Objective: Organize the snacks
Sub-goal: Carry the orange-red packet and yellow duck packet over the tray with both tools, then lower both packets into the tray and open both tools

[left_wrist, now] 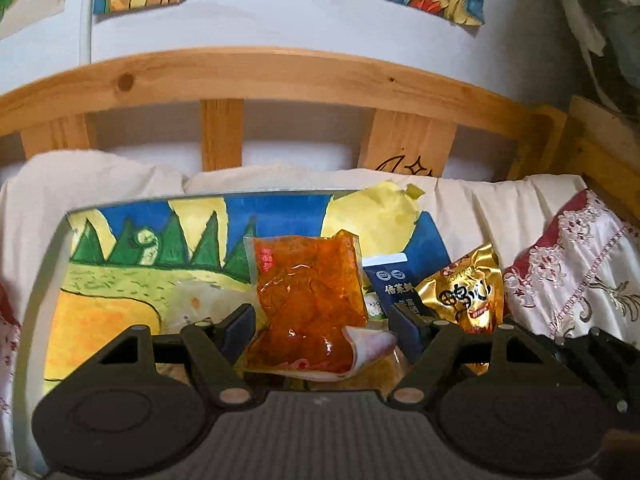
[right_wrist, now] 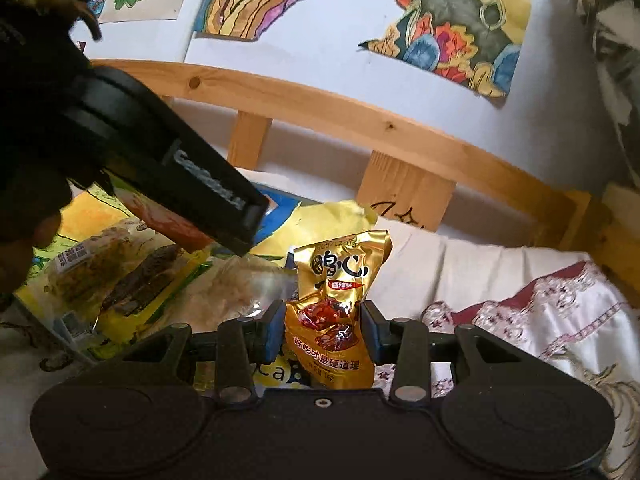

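Fingers [right_wrist: 276, 322] of the right gripper [right_wrist: 322, 330] were pressed against a gold snack packet [right_wrist: 340, 280] held upright above the bed [right_wrist: 460, 276], while the left gripper [left_wrist: 322, 322] was spread around an orange sauce pouch [left_wrist: 308, 292] over a painted board [left_wrist: 120, 280].

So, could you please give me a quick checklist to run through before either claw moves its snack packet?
1. Left claw around the orange packet: ok, packet sits between its fingers.
2. Left grip closed firmly: not ok, gaps show on both sides of the packet.
3. Right claw on the gold packet: ok, fingers press both sides.
4. Gold packet upright in the grip: ok.
5. Blue carton clear of the orange packet: cannot tell, they overlap in the left view.
6. Drop-off spot in view: cannot tell.
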Demonstrator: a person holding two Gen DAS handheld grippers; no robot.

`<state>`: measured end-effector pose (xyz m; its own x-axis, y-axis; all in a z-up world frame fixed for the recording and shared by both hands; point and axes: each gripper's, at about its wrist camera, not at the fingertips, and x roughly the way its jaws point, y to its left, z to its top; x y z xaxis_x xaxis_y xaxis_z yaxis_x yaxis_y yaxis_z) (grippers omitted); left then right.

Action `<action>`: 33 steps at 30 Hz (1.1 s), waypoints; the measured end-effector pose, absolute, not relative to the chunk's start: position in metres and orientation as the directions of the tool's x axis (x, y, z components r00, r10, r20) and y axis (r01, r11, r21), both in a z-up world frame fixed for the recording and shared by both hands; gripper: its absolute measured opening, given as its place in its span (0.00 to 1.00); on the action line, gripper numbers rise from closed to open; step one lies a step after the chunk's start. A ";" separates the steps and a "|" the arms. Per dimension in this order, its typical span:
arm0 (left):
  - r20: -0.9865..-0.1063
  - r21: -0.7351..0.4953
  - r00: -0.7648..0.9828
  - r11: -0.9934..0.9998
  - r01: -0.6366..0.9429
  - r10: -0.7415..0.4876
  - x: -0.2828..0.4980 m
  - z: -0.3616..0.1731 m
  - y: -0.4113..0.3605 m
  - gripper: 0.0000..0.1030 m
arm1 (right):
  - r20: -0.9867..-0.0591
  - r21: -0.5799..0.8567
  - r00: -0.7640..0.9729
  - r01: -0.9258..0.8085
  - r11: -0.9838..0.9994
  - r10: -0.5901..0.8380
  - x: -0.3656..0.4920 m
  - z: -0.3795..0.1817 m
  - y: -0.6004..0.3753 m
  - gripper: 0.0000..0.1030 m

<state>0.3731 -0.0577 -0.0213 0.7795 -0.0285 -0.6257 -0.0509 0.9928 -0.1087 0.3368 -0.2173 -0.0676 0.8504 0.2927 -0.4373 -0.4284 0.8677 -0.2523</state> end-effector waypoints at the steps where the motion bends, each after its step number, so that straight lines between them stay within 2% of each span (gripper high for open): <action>1: -0.629 -0.109 0.777 0.992 -0.055 -0.026 0.375 -0.024 -0.058 0.75 | -0.439 -0.249 0.849 -0.431 0.867 0.295 0.338 -0.068 -0.217 0.41; 18: -0.642 -0.168 0.766 0.981 -0.095 -0.036 0.381 -0.032 -0.054 0.81 | -0.456 -0.238 0.838 -0.440 0.866 0.300 0.343 -0.074 -0.216 0.48; 27: -0.621 -0.168 0.783 0.978 -0.120 -0.011 0.370 -0.023 -0.050 0.96 | -0.432 -0.261 0.858 -0.415 0.872 0.279 0.339 -0.072 -0.219 0.78; 30: -0.601 -0.161 0.800 0.979 -0.127 0.005 0.362 -0.016 -0.048 0.98 | -0.416 -0.270 0.868 -0.402 0.875 0.270 0.336 -0.070 -0.220 0.86; 33: -0.585 -0.168 0.811 0.975 -0.142 0.017 0.353 -0.009 -0.043 0.99 | -0.405 -0.268 0.875 -0.390 0.881 0.264 0.333 -0.066 -0.223 0.87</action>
<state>0.3531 -0.0431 -0.0093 0.8106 0.0174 -0.5854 -0.1425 0.9754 -0.1684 0.3327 -0.2227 -0.0656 0.8752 0.2640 -0.4054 -0.3898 0.8812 -0.2676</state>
